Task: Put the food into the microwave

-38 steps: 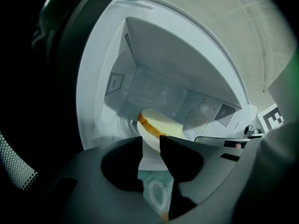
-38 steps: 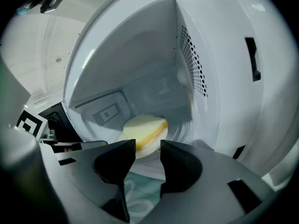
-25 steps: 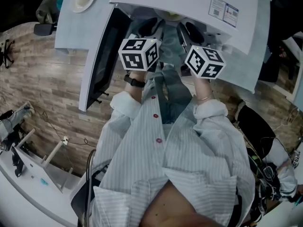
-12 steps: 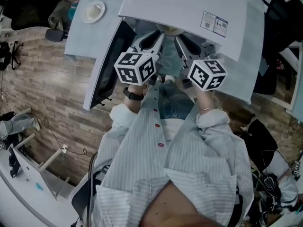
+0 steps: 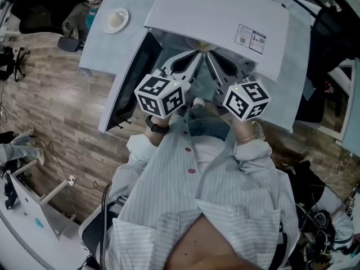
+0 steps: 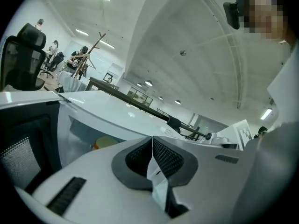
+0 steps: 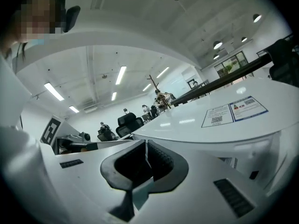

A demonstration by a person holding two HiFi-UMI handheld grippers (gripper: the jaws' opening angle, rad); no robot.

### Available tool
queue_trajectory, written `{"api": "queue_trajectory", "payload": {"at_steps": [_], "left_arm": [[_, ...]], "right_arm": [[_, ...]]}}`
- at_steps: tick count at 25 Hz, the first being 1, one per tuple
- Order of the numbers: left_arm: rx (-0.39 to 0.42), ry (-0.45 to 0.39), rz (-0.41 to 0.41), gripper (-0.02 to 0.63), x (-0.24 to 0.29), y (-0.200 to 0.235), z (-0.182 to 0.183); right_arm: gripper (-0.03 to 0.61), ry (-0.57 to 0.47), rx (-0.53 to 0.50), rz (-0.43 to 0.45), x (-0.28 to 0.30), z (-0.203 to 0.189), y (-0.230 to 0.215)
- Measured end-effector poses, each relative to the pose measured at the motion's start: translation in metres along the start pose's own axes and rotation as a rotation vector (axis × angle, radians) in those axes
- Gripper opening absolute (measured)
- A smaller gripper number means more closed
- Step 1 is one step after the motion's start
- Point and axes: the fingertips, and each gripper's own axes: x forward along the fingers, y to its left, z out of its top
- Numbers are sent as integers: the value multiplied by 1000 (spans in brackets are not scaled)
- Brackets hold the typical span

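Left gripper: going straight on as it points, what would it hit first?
Most likely the microwave, near the upper rim of its open front; depth is unclear, so it might slip inside instead.

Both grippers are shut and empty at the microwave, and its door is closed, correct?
No: the microwave door stands open, swung to the left, as the head view shows. The left gripper and right gripper are shut and empty; their jaws have just been closing on nothing.
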Motion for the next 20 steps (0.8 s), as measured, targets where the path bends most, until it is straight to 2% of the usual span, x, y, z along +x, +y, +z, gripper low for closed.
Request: {"api": "queue_trajectory", "payload": {"at_steps": [6, 20], "left_arm": [[21, 12, -33, 9, -20, -8, 2], [29, 17, -76, 9, -28, -13, 6]], "right_arm": [[35, -14, -4, 36, -8, 8, 21], [32, -20, 15, 36, -21, 4, 21]]}}
